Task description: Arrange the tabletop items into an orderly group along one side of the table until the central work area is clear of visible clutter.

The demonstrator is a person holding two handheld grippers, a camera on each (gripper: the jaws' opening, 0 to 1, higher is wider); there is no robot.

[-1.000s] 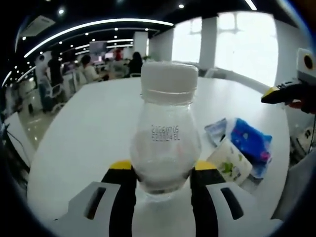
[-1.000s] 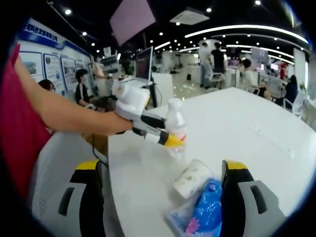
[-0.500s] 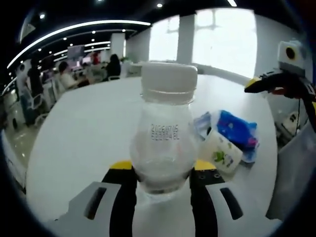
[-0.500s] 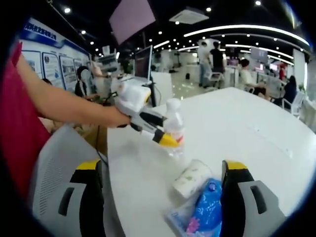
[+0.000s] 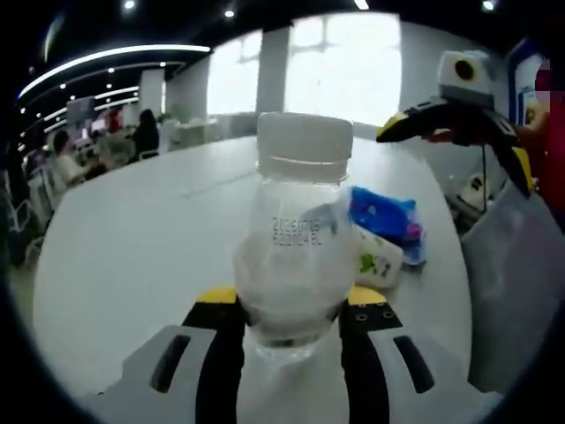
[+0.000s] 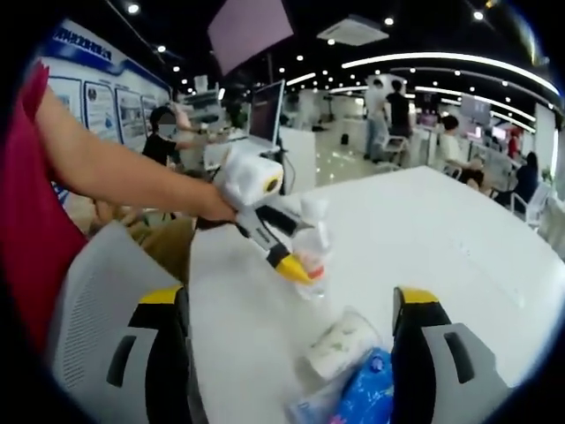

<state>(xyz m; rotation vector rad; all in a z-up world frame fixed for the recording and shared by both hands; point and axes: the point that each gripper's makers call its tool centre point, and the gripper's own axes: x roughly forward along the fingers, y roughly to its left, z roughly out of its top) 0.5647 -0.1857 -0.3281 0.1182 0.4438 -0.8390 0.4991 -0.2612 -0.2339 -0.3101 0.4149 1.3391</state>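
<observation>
My left gripper [image 5: 290, 320] clamps the clear plastic bottle [image 5: 298, 238] at its belly; it looks light, slick, crushable. My right gripper [image 6: 290, 314] stands apart.

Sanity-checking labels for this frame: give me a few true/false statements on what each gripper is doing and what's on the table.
1. The left gripper is shut on the clear bottle. True.
2. The bottle's white cap is off. False: the cap sits on the bottle's neck.
3. The right gripper holds the blue packet. False: its jaws stand wide apart with nothing between them; the packet lies on the white table.
4. A small white cup with a green print lies beside the blue packet. True.
5. The bottle is full of dark liquid. False: it looks clear and see-through.
</observation>
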